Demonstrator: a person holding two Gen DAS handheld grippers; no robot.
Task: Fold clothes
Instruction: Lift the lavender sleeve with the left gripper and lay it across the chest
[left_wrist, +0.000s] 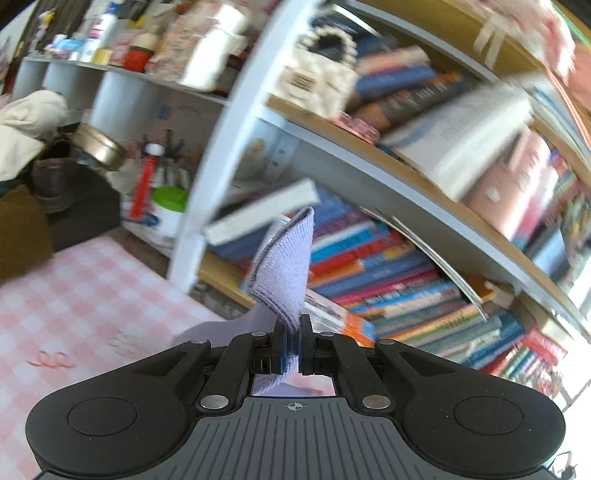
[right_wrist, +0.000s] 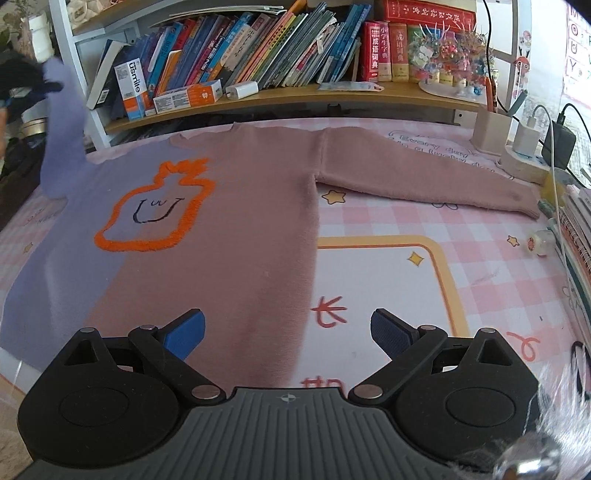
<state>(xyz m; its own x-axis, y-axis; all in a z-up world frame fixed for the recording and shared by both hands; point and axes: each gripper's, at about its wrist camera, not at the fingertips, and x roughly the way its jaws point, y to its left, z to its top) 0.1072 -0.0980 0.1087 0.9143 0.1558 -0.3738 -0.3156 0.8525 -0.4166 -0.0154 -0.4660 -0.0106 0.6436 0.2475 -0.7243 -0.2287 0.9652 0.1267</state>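
Note:
A sweater (right_wrist: 236, 206), lilac on its left half and dusty pink on its right, with an orange outlined face, lies flat on the pink checked tablecloth (right_wrist: 388, 221). Its pink sleeve (right_wrist: 424, 177) stretches out to the right. My left gripper (left_wrist: 291, 339) is shut on the ribbed cuff of the lilac sleeve (left_wrist: 284, 266) and holds it up in the air; in the right wrist view that raised lilac sleeve (right_wrist: 62, 125) hangs at the far left. My right gripper (right_wrist: 288, 332) hovers open over the sweater's lower hem, with nothing between its blue pads.
A bookshelf (right_wrist: 258, 92) packed with books runs along the table's far edge. At the right stand a power strip with chargers (right_wrist: 528, 155), cables, a decorative flower ornament (right_wrist: 447, 51), stacked notebooks (right_wrist: 576, 221) and a small round object (right_wrist: 539, 243). Clutter fills the shelves at the left (left_wrist: 129, 74).

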